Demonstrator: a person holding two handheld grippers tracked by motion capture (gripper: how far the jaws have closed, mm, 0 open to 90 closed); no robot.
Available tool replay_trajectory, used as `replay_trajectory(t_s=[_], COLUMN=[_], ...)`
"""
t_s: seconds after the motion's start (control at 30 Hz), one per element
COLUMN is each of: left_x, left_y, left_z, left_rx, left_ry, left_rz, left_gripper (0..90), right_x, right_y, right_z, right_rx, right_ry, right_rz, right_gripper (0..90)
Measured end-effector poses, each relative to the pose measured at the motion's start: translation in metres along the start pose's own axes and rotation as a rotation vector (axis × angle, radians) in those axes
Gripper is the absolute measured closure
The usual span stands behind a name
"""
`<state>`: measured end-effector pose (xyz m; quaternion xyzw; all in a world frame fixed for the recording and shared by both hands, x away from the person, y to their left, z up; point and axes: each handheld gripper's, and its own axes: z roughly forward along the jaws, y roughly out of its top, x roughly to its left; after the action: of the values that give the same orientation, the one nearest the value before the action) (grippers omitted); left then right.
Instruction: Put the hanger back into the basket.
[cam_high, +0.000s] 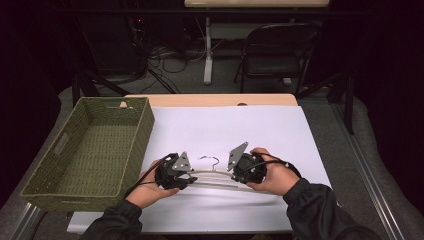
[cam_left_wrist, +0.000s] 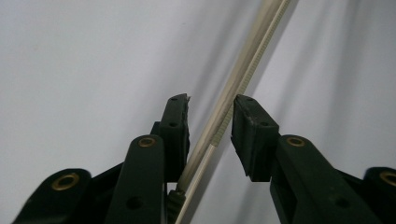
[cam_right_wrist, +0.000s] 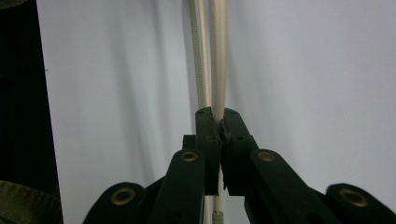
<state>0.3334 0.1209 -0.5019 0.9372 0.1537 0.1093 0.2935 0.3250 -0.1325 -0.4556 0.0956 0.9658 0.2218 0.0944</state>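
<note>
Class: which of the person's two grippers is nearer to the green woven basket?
Left. The left gripper sits just beside the green woven basket; the right gripper is farther off, at the white hanger's other end.

Right tongs clamped, left tongs apart

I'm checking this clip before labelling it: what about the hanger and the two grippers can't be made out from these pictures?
- Hanger ends: high view, hidden under the left gripper and right gripper.
- Hanger hook: high view, too small to show its shape clearly.
- Left gripper: left gripper view, whether the near pad touches the bar is unclear.
- Basket floor: high view, near wall hides part of it.
</note>
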Motion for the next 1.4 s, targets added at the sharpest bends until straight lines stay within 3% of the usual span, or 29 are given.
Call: replay_trajectory(t_s=[0.17,0.33,0.57,0.6,0.63,0.7,0.87,0.97,1.13,1.27,1.4], left_x=[0.001,0.004,0.004,0.003,0.002,-0.002,-0.005,-0.006,-0.005,0.0,0.004], left_y=[-0.001,-0.001,-0.001,-0.001,-0.001,-0.001,-0.001,0.001,0.003,0.004,0.005], left_z=[0.0,0.0,0.0,0.0,0.0,0.001,-0.005,-0.008,-0.017,-0.028,-0.04], left_rx=[-0.005,-0.001,0.013,0.018,0.027,0.069,0.038,0.027,-0.006,-0.055,-0.094], left_ry=[-0.008,-0.049,-0.053,-0.052,-0.061,-0.003,-0.032,-0.005,0.011,0.0,-0.02], left_rz=[-0.002,0.0,0.021,0.027,0.026,0.073,0.069,0.074,0.032,-0.04,-0.116], left_gripper=[67.4,70.5,74.9,76.6,83.1,83.9,86.8,87.4,87.6,87.6,87.6], right_x=[0.0,0.0,-0.001,0.0,0.001,0.001,-0.005,-0.008,-0.011,-0.014,-0.016], right_y=[0.0,0.0,-0.002,-0.002,-0.003,-0.004,-0.013,-0.02,-0.033,-0.044,-0.054], right_z=[0.0,0.0,0.0,0.0,-0.001,-0.002,-0.02,-0.032,-0.049,-0.059,-0.065], right_rx=[-0.002,-0.004,-0.017,-0.016,-0.022,-0.026,-0.098,-0.13,-0.173,-0.195,-0.184], right_ry=[0.001,0.004,0.018,0.022,0.011,-0.008,-0.05,-0.089,-0.133,-0.159,-0.179], right_rz=[-0.003,-0.002,0.02,0.026,0.026,0.04,0.096,0.128,0.175,0.204,0.234], right_gripper=[87.0,86.8,85.0,83.7,76.4,72.5,60.7,56.9,55.6,55.3,54.5])
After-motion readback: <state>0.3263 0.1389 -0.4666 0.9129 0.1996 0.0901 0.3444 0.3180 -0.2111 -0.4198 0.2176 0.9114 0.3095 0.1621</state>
